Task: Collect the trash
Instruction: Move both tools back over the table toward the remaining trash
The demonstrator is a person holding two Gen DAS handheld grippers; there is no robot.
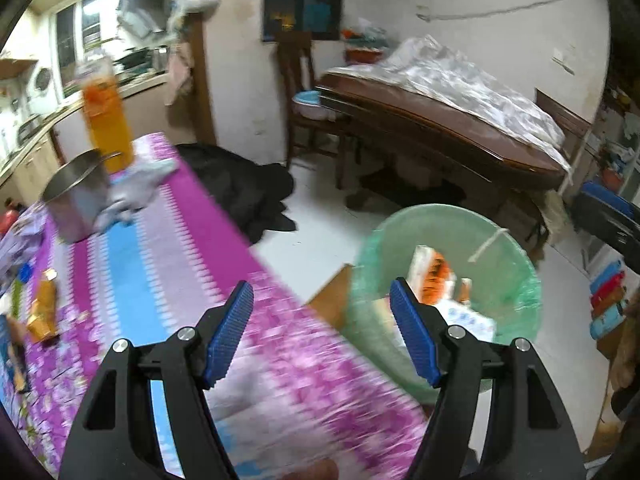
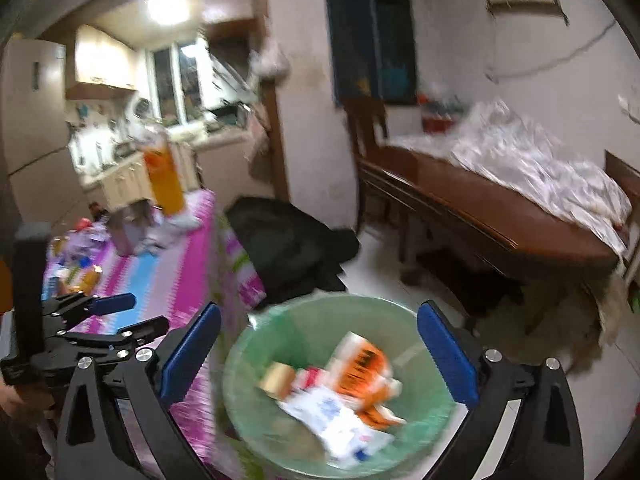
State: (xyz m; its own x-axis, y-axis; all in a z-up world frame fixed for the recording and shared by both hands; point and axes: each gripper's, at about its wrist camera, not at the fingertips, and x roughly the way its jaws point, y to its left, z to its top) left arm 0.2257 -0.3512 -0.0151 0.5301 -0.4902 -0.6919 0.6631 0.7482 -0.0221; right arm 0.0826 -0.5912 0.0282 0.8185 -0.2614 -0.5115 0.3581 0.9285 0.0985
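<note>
A green-lined trash bin [image 2: 432, 412] stands on the floor beside the table and holds an orange-and-white carton [image 2: 360, 372], a white-and-blue wrapper [image 2: 332, 416] and other scraps. My right gripper [image 2: 320, 356] is open and empty above the bin. My left gripper [image 1: 322, 332] is open and empty over the table's near corner, with the bin [image 1: 516, 280] to its right. It also shows in the right wrist view [image 2: 108, 316]. An orange wrapper [image 1: 42, 308] lies on the pink-and-blue tablecloth [image 1: 168, 248] at the left.
A metal pot [image 1: 76, 196], a tall orange bottle [image 1: 106, 120] and a crumpled cloth [image 1: 136, 188] stand at the table's far end. A black bag [image 1: 248, 188] lies on the floor. A brown wooden table [image 1: 440, 128] with plastic sheeting and a chair [image 1: 304, 92] stand behind.
</note>
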